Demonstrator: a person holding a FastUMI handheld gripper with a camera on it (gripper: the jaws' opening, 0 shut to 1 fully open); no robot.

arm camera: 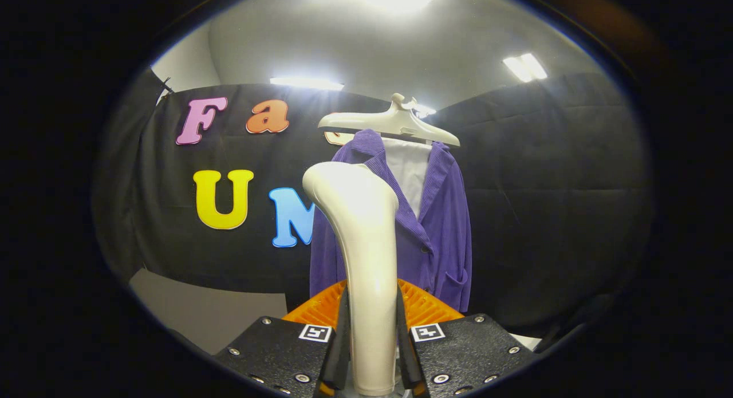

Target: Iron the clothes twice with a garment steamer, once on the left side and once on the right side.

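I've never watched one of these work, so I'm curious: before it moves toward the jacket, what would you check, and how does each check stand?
1. Grip: both black fingers of the gripper press the cream plastic steamer handle: ok.
2. Handle upright between the fingers: ok.
3. Purple corduroy jacket hangs on the white plastic hanger: ok.
4. Jacket beyond the steamer head, apart from it: ok.
5. Steam coming out: cannot tell.

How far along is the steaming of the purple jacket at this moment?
Done: the claw is shut on the white steamer handle. In hand: the steamer is raised toward the purple jacket on its white hanger, apparently short of it. Left: seemingly both passes, left and right; the fabric shows no sign either way.
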